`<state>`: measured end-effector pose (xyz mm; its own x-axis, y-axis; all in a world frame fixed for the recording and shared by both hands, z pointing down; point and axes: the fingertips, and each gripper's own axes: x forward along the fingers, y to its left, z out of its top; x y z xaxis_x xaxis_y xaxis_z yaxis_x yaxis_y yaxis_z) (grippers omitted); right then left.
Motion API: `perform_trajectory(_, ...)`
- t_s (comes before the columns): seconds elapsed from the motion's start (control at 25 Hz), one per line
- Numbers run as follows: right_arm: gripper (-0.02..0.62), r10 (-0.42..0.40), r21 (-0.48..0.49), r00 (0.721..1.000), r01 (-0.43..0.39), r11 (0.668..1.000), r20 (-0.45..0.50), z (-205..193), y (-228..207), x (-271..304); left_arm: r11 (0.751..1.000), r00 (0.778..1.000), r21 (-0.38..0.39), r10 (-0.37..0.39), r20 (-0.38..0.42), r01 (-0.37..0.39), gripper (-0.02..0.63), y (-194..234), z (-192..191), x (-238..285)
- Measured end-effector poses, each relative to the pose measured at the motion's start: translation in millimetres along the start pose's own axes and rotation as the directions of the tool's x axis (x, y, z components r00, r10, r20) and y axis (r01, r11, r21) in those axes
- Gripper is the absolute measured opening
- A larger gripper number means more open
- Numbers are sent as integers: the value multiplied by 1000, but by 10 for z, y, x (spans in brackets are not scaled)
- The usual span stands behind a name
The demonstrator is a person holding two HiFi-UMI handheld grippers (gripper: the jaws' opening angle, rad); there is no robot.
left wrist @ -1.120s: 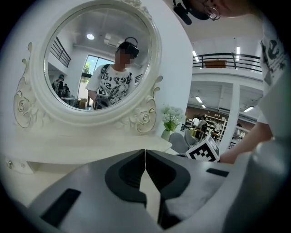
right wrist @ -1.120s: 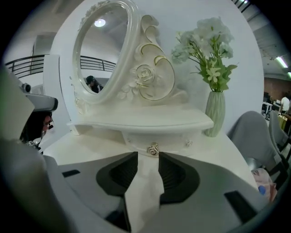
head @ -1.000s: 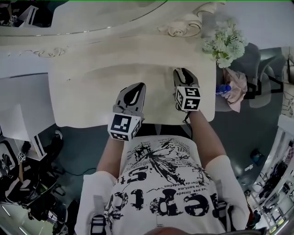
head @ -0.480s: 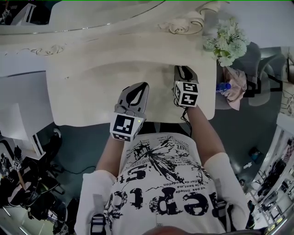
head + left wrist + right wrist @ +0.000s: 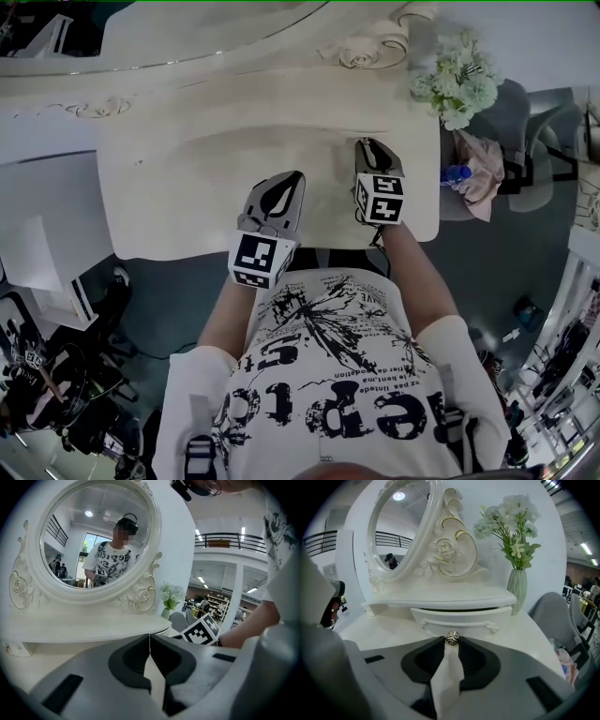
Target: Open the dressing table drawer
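Jaws of left gripper (image 5: 279, 187) and right gripper (image 5: 373, 150) over the table (image 5: 169, 197), inward of its front edge, left gripper view, jaws closed together, empty, right gripper view, jaws clamped on the knob (image 5: 451, 638) of the drawer (image 5: 461, 619) toward the table's back edge

Seen from the head, the right gripper (image 5: 372, 150) covers its own jaw tips and the knob (image 5: 452, 638). Only the right gripper view shows that knob, and there its stem is buried between the jaws. The drawer (image 5: 457, 619) keeps its inside lost in shadow under the shelf (image 5: 440, 603). The mirror (image 5: 401, 527) is cut off by the top edge. In the left gripper view the right gripper is hidden but for its marker cube (image 5: 201, 631). The blue thing (image 5: 454, 175) right of the dressing table (image 5: 169, 206) is half covered by the tabletop's edge, too small to tell.
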<state>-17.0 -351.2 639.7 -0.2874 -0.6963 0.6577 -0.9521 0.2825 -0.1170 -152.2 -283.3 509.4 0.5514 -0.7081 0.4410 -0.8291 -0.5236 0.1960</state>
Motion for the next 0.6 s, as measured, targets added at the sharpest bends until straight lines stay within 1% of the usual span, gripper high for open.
perform_trajectory(0.2, 104, 17, 7, 1000, -17, 1000, -11, -127, 60, -112, 998, 1000, 49, -25, -11, 25, 20, -67, 2, 16)
perform_trajectory(0.36, 104, 16, 14, 1000, -16, 1000, -23, -192, 65, -188, 998, 1000, 55, -14, 4, 13, 20, -64, 66, 25)
perform_trajectory(0.6, 104, 17, 30, 999, -16, 999, -37, -316, 110, -317, 998, 1000, 62, -9, 3, 9, 20, -101, 87, 3)
